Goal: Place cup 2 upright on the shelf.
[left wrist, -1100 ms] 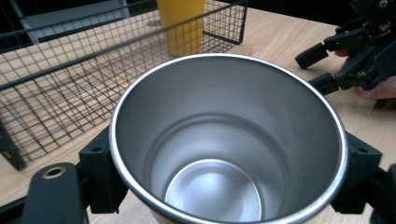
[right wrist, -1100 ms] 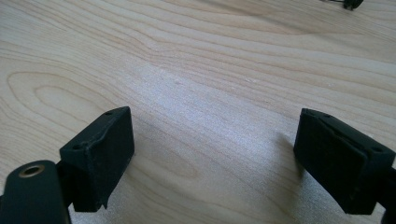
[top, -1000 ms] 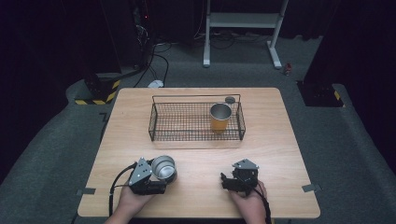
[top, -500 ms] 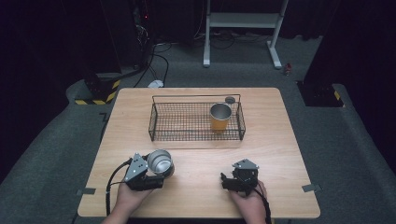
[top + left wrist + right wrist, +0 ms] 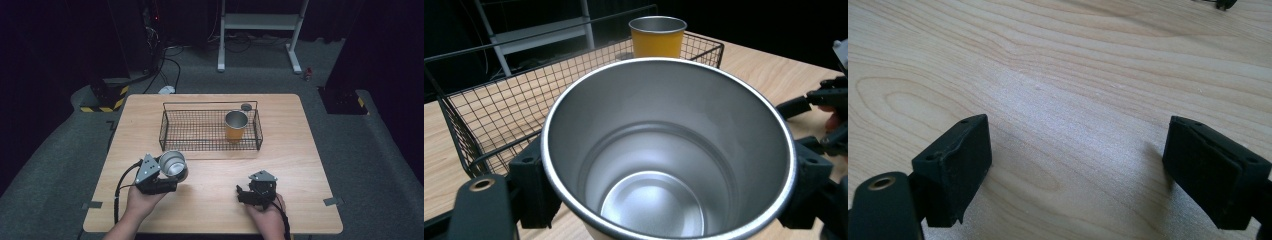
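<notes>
The steel cup [image 5: 173, 164] is clamped across its body between the jaws of the left hand-held gripper [image 5: 161, 175] and has just come up off the desk [image 5: 210, 210], tilting mouth-first toward the basket [image 5: 172, 142] at the near left. That lift suggests it's headed in beside the orange cup [image 5: 236, 126] standing at the basket's right end. The right hand-held gripper [image 5: 248, 194] rests on the desk, jaws spread with nothing between them.
</notes>
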`<state>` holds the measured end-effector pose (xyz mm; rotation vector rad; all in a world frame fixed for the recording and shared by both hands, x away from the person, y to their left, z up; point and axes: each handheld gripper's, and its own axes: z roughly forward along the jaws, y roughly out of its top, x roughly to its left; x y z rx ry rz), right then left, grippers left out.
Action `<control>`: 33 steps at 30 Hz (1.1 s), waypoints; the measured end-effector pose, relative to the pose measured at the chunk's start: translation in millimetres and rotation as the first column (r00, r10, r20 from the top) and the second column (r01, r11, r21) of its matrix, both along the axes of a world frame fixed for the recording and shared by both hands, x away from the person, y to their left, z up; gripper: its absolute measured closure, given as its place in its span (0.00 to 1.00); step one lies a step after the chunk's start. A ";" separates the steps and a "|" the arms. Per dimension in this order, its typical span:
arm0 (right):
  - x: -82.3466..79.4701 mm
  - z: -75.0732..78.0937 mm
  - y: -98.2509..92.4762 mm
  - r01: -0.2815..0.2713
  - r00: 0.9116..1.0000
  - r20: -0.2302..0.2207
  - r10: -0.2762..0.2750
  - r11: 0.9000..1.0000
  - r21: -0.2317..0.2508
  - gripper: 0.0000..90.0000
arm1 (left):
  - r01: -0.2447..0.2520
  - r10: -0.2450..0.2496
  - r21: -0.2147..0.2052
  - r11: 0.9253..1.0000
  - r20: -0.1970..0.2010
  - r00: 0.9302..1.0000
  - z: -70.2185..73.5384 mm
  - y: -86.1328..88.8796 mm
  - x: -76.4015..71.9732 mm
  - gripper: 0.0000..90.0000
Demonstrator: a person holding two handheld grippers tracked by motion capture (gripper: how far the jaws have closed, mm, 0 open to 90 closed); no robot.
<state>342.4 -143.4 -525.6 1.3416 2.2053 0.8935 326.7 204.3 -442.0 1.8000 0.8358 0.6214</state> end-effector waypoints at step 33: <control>2.2 0.1 -8.4 -0.066 0.998 -0.005 0.066 0.998 -0.005 0.12 | -0.129 0.128 -0.028 0.991 -0.012 0.992 38.4 -30.5 66.0 0.21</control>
